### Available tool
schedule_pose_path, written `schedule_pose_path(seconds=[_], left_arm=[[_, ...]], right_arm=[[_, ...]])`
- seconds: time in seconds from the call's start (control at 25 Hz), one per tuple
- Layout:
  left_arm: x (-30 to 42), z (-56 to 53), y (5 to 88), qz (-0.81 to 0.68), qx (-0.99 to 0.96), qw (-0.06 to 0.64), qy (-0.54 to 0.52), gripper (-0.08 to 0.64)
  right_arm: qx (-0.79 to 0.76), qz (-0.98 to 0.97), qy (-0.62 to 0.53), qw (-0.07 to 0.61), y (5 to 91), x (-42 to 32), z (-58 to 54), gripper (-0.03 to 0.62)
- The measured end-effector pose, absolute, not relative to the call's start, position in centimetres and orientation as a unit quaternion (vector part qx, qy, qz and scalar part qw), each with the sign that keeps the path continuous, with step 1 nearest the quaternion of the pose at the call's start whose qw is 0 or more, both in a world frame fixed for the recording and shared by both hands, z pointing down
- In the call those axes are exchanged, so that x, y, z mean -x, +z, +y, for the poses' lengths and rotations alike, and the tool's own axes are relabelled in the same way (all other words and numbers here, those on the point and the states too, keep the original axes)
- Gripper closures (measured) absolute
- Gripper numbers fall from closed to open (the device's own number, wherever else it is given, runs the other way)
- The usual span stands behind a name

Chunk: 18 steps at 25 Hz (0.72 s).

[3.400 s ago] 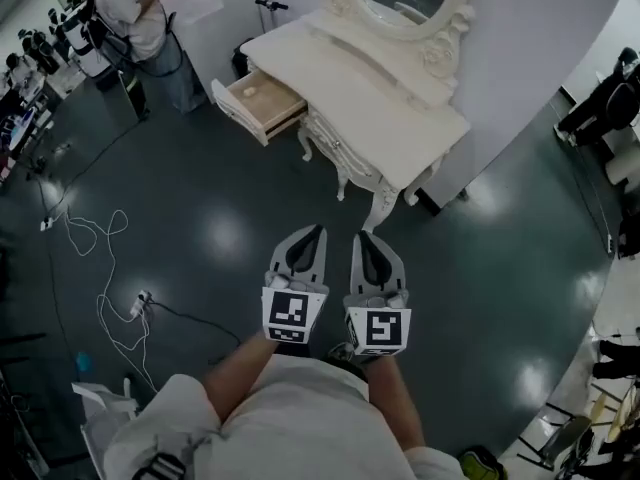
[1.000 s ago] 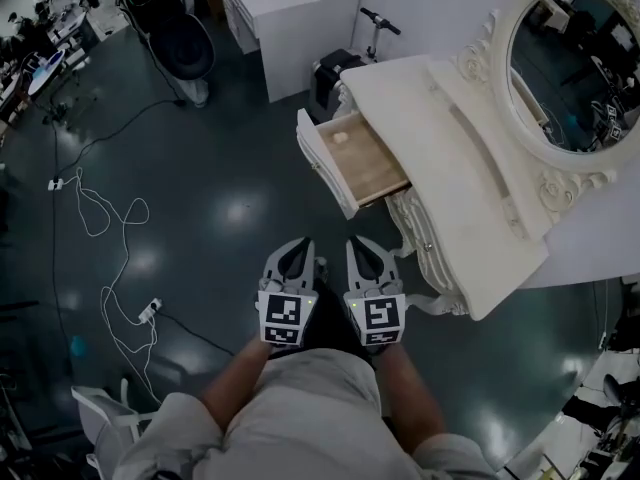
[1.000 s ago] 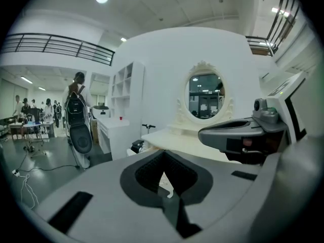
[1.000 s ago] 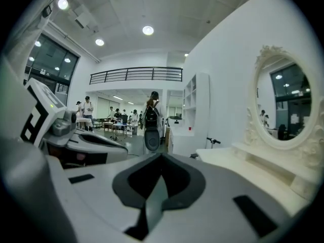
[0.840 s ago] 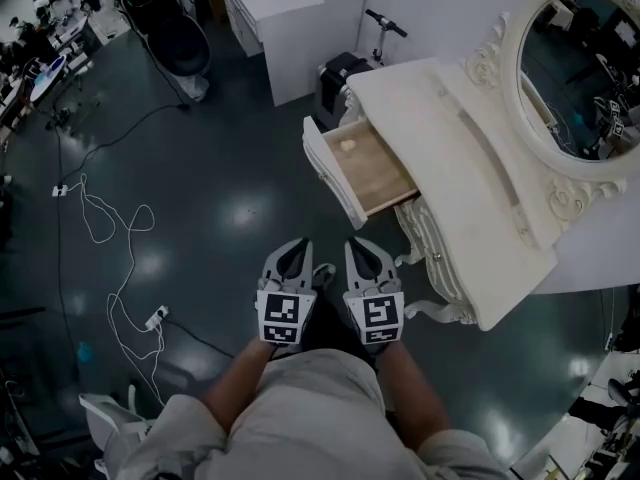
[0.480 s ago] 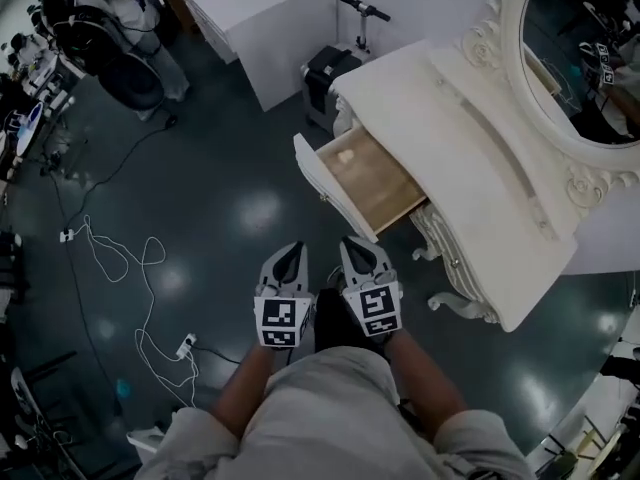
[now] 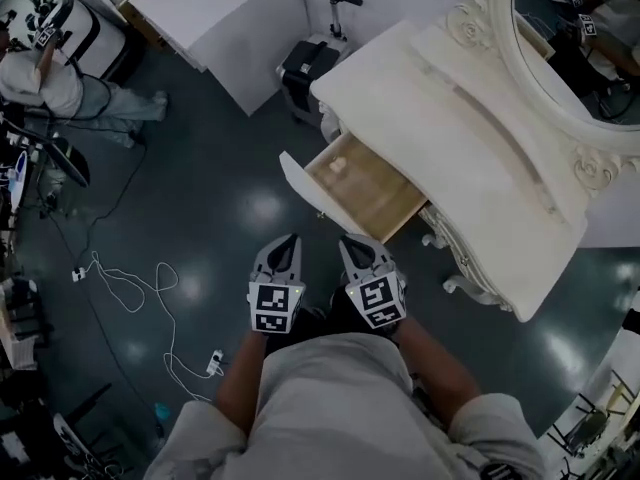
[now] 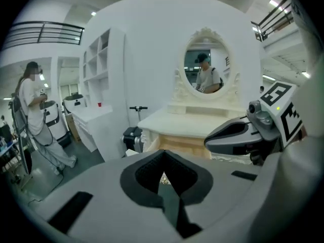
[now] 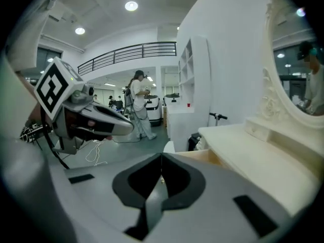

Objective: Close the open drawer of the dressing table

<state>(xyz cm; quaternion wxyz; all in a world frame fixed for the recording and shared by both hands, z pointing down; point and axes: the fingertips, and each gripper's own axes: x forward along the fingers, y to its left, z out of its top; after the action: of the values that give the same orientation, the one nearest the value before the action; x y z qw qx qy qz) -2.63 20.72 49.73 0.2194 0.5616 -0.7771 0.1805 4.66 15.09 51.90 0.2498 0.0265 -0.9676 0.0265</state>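
Here left tool (image 7: 288,243), right tool (image 7: 352,245) closed, empty; open drawer (image 7: 375,193) ahead, apparently untouched.

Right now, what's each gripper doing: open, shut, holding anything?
Left gripper: shut, holding nothing.
Right gripper: shut, holding nothing.

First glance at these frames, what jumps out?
The cream dressing table with its oval mirror fills the upper right of the head view, its drawer pulled out toward the person. Just below it, the left gripper and right gripper sit side by side, both shut and empty, short of the drawer front.
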Motion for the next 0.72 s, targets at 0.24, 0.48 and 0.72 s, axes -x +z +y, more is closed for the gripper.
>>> schedule_pose_path(seconds=[0.24,0.48,0.72], left_arm=[[4.3,18.7,52.2,-0.746,-0.581,0.241,0.219,0.555],[5.3,15.5,52.9,-0.706,-0.617,0.236,0.256,0.555],[4.6,13.0,55.3,-0.645,-0.667,0.242,0.282,0.555]], right_arm=[[-0.088,-0.959,0.058,0.262,53.2,-6.9,11.6,0.577],[-0.148,-0.946,0.084,0.276,54.4,-9.2,9.2,0.577],[-0.195,-0.923,0.11,0.313,56.8,-11.4,8.6,0.577]])
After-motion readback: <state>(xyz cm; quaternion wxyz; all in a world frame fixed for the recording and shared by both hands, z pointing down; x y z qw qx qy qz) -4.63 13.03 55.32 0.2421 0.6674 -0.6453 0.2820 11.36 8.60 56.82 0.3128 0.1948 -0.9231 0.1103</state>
